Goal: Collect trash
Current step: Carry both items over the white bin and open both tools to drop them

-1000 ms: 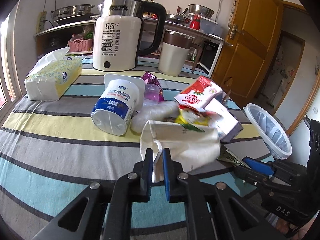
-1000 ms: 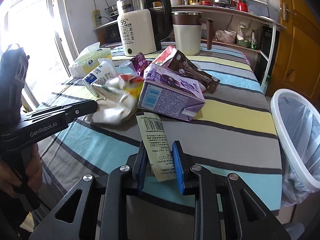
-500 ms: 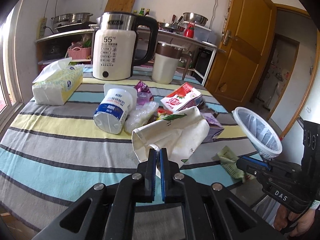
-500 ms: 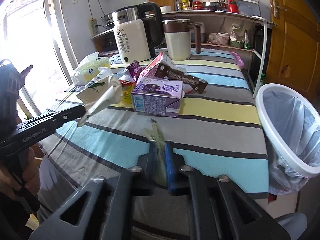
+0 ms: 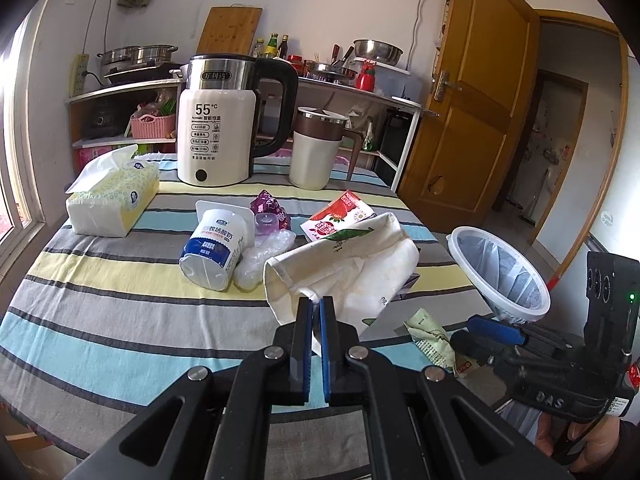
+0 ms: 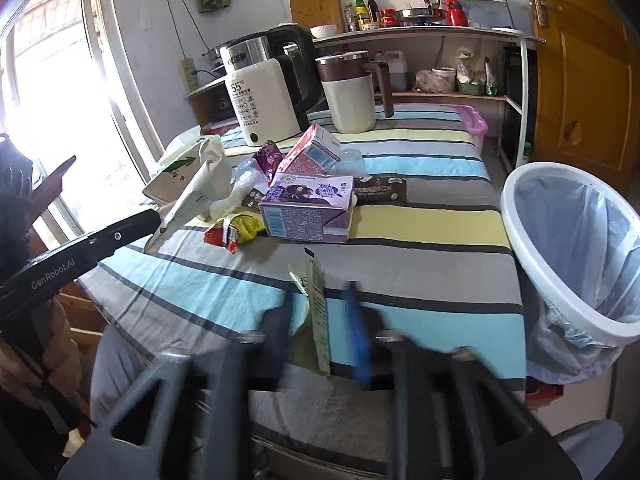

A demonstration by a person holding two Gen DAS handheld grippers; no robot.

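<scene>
Left wrist view: the left gripper (image 5: 316,308) is pinched narrow on the edge of a crumpled white paper bag (image 5: 344,268), lifted clear of the bench (image 5: 100,288). Ahead of it lie a yogurt cup (image 5: 214,250), a clear plastic wrapper (image 5: 262,256), a purple jelly packet (image 5: 269,212) and a red milk carton (image 5: 340,216). To its right the right gripper (image 5: 464,334) carries a green sachet (image 5: 430,336), with the lined trash bin (image 5: 500,276) just beyond. A second ago the bag was low among the pile; now it hangs higher and nearer the gripper's side of the bench.

Right wrist view: the right gripper (image 6: 320,308) is blurred, but the sachet (image 6: 316,300) stands between its fingers, so it looks clamped (jaws only narrowly apart). Forward lie a purple drink carton (image 6: 308,212), a brown carton (image 6: 380,192) and red-yellow wrappers (image 6: 236,230); the bin (image 6: 576,248) is right. The sachet lay flat before; now it is raised.

I judge the job barely begun: nothing visible inside the bin, two pieces in hand, most still lying.
</scene>
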